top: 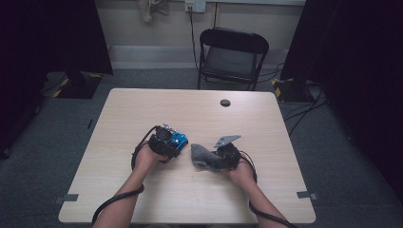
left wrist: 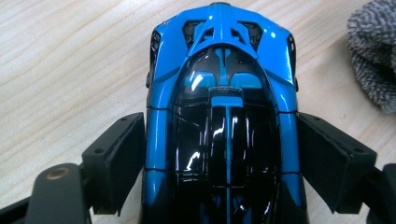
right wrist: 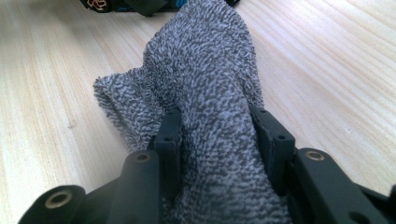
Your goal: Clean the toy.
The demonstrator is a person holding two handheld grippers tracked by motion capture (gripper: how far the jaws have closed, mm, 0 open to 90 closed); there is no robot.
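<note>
A glossy blue and black toy car (left wrist: 219,70) stands on the wooden table (top: 190,109), left of centre (top: 179,139). My left gripper (left wrist: 219,126) straddles it from behind, with both black pads against the car's sides. A grey terry cloth (right wrist: 205,70) lies bunched on the table just right of the car (top: 202,156). My right gripper (right wrist: 215,121) is shut on that cloth, which bulges out ahead of the jaws. The cloth's edge also shows at the top right of the left gripper view (left wrist: 373,60). The car's underside peeks in at the top of the right gripper view (right wrist: 140,4).
A small dark round cap (top: 225,102) sits in the tabletop near the far edge. A black folding chair (top: 233,52) stands behind the table. Cables trail from both grippers over the near edge. Dark curtains flank the room.
</note>
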